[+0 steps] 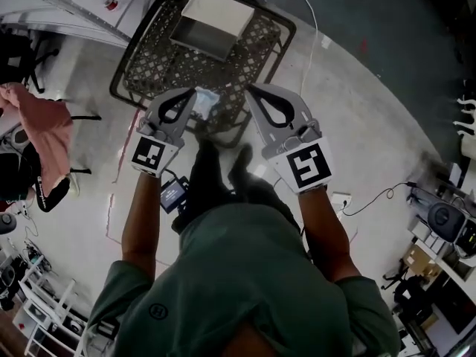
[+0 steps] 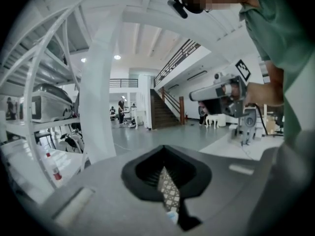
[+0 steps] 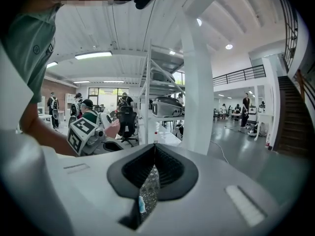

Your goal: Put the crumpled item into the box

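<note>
Jaws shut, empty, on left gripper and right gripper. Step: reach for crumpled item on lattice worktop. Next: open jaws, pinch, carry to far box.

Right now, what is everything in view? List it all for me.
table: 1, dark mesh, ahead of the person
box: 1, white, open, on the table's far part
crumpled item: 1, pale blue-white, between the gripper tips at the table's near edge; held or not, cannot tell
cloth: 1, pink, draped at far left
left gripper: 1, grey, jaws shut
right gripper: 1, grey, jaws shut
shirt: 1, green, on the person
</note>
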The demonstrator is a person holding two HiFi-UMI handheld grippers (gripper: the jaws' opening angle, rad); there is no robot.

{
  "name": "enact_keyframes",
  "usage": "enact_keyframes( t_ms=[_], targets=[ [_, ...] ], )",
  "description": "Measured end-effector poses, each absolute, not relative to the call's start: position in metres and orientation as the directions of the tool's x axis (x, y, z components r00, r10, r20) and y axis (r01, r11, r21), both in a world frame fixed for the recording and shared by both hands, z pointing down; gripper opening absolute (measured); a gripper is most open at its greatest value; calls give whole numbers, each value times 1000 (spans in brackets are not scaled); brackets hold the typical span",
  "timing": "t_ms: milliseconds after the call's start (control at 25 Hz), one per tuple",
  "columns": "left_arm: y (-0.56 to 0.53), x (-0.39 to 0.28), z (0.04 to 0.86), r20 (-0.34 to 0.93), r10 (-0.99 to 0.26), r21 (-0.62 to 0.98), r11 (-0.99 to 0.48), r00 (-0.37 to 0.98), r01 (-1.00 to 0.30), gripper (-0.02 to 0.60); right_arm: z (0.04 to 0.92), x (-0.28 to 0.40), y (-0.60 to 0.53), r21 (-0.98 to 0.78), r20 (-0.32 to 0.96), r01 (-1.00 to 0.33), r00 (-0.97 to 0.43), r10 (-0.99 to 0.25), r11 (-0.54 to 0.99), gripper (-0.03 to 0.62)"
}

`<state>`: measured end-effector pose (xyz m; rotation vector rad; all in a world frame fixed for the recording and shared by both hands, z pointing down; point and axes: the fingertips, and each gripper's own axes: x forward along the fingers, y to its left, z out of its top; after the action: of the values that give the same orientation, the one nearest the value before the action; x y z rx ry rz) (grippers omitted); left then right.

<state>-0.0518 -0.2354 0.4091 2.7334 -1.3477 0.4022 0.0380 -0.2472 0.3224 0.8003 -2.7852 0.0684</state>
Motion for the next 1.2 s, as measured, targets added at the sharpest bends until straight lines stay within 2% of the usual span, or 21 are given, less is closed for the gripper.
enact_keyframes(
  t_ms=[680,1000,1200],
  targets=[
    [-244,-86,600,450,-721,66,-561,527,-825,3,431,10,-267,-43,360,-524,-802,-476,851,8],
    [-238,-92,679,532,-661,120,-560,529,-820,65,472,-1,-271,-69,413,-528,-788,-457,847,8],
    [-236,-91,715,577,-616,156,-561,536,-813,155,491,-5,-272,-85,428,-533,-783,-452,842,8]
  ],
)
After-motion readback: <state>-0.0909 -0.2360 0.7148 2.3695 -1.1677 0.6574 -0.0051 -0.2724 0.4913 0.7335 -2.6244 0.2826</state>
